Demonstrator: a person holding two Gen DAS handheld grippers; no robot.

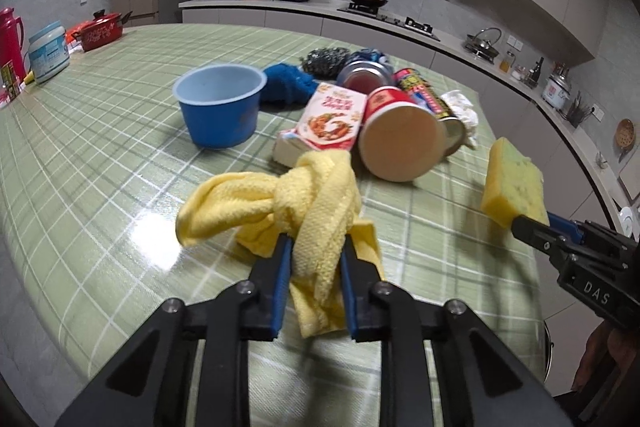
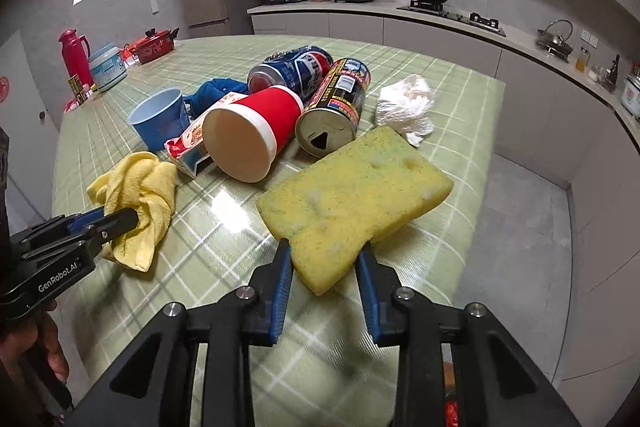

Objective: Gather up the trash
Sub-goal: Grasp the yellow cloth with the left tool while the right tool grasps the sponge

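Observation:
My left gripper (image 1: 316, 247) is shut on a knotted yellow cloth (image 1: 288, 195), held just above the green checked table (image 1: 100, 147); it also shows in the right wrist view (image 2: 136, 187). My right gripper (image 2: 324, 251) is shut on a yellow-green sponge (image 2: 352, 187), seen at the right in the left wrist view (image 1: 514, 183). Ahead lie a red paper cup (image 2: 248, 135) on its side, a snack box (image 1: 332, 119), a blue Pepsi can (image 2: 296, 67), a dark can (image 2: 336, 103), a crumpled white tissue (image 2: 408, 107), a blue cloth (image 1: 288, 83), a steel scourer (image 1: 324, 59) and a blue bowl (image 1: 220, 103).
A red pot (image 1: 100, 31), a white tub (image 1: 48, 51) and a red thermos (image 1: 10, 39) stand at the table's far left. The table's right edge (image 2: 488, 163) drops to the floor. A kitchen counter with a stove (image 1: 380, 11) runs behind.

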